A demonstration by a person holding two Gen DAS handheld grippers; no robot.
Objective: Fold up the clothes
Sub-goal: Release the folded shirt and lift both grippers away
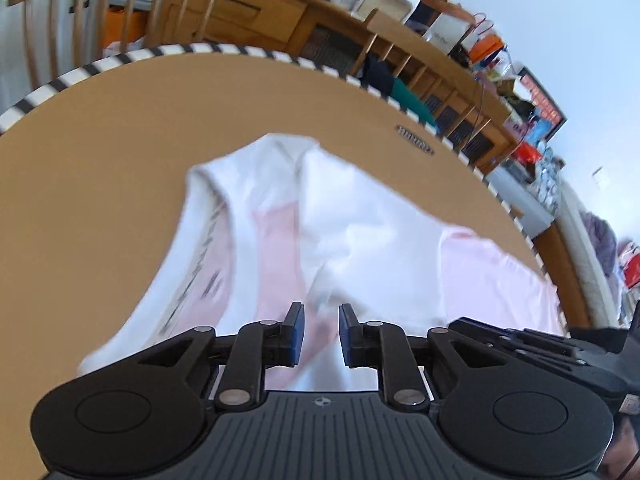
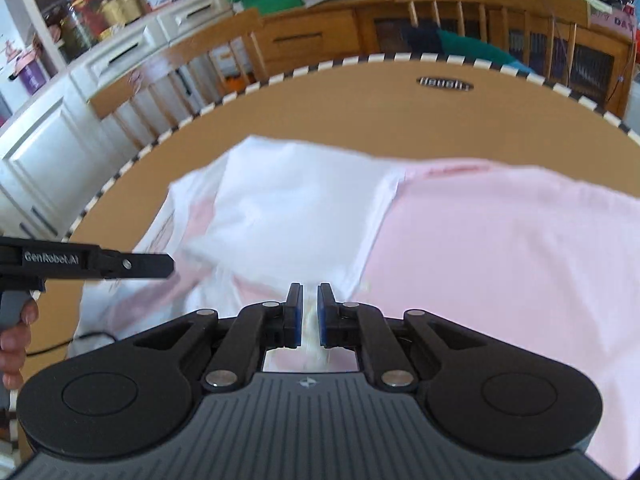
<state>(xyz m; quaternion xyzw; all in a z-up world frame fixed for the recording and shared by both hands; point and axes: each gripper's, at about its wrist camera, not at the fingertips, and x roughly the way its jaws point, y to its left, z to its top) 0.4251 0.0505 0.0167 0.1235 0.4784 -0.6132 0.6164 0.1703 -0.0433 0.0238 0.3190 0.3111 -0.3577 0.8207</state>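
A pink and white garment (image 1: 360,232) lies spread on the round tan table (image 1: 120,128); a white part is folded over the pink body. It also shows in the right wrist view (image 2: 500,248). My left gripper (image 1: 321,316) hovers low over the garment with its blue-padded jaws a little apart and fabric showing between them. My right gripper (image 2: 309,300) has its jaws nearly closed on a thin ridge of the fabric. The left gripper (image 2: 120,266) also shows from the side at the left of the right wrist view.
The table (image 2: 280,112) has a black-and-white striped rim and an oval logo (image 2: 445,84). Wooden chairs (image 1: 132,12) and a cluttered wooden sideboard (image 2: 320,36) stand behind it. White cabinets (image 2: 60,132) are at the left.
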